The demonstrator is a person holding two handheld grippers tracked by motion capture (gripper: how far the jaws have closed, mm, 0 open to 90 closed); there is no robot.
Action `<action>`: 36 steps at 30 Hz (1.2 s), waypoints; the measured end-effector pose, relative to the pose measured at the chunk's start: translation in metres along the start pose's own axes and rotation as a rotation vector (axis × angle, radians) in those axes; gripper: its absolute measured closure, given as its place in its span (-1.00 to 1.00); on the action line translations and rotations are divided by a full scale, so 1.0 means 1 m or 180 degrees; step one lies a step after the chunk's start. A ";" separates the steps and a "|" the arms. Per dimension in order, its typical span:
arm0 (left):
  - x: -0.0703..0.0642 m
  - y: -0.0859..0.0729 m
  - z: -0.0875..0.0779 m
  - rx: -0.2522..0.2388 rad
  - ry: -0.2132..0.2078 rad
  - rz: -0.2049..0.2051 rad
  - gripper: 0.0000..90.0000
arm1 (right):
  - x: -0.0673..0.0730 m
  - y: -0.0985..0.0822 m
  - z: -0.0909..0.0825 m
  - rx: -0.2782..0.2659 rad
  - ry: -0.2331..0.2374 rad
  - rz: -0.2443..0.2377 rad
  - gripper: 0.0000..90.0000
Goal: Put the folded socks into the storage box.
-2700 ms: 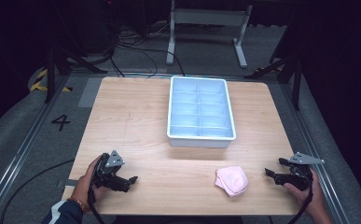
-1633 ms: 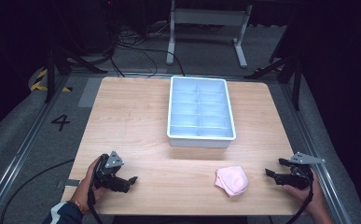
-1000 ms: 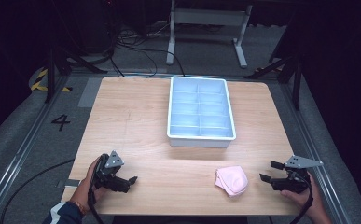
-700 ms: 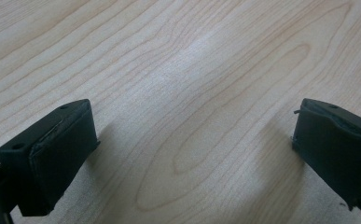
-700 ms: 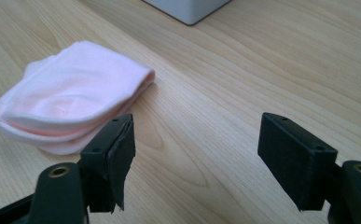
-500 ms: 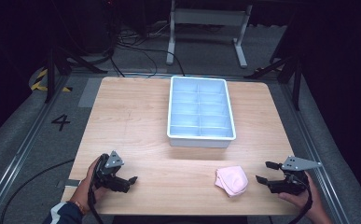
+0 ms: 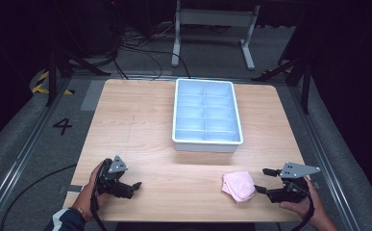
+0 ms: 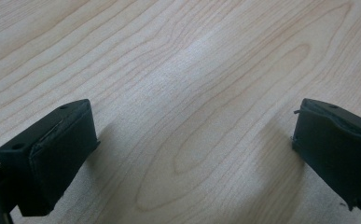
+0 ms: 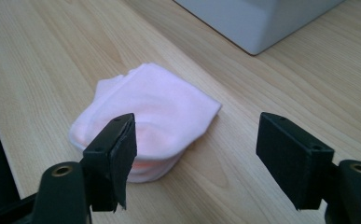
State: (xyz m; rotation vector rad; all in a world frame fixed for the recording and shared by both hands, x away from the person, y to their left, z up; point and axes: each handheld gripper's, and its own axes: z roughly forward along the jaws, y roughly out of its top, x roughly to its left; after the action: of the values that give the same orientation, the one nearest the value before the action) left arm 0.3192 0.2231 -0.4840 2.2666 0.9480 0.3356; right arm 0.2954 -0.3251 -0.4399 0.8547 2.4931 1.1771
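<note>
Two tongs gape: our right tongs (image 7: 263,180) beside a soft folded pink cloth (image 7: 238,186), left tongs (image 7: 134,185) over bare wood-grain bench (image 7: 135,125); white compartmented tray (image 7: 206,115) farther.

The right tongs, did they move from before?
Yes. The right tongs slid left along the table toward the pink cloth, which stayed put; they are open.

Lab test cell: floor number "4" (image 7: 62,126), hazard tape (image 7: 41,82), loose cables (image 7: 140,45), dark surround.
</note>
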 end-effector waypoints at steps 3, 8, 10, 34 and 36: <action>0.000 0.000 0.000 -0.0002 0.0001 -0.0003 -1.00 | 0.008 0.007 0.004 -0.0010 0.0082 -0.0061 -0.32; 0.000 0.000 0.000 -0.0001 -0.0001 -0.0005 -1.00 | 0.020 0.015 0.011 0.0002 0.0193 -0.0163 -0.27; 0.000 0.000 0.000 -0.0001 0.0000 0.0001 -1.00 | 0.023 0.017 0.013 0.0014 0.0222 -0.0181 -0.26; 0.000 0.000 0.000 -0.0001 -0.0001 -0.0006 -1.00 | 0.052 0.020 0.059 0.0377 0.0233 -0.0350 -0.46; 0.000 0.000 0.000 -0.0001 -0.0002 -0.0005 -1.00 | 0.052 0.019 0.063 0.0442 0.0221 -0.0377 -0.46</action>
State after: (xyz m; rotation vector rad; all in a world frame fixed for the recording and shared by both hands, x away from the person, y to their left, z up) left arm 0.3191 0.2230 -0.4840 2.2655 0.9493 0.3345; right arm 0.2905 -0.2453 -0.4647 0.6985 2.6669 1.0222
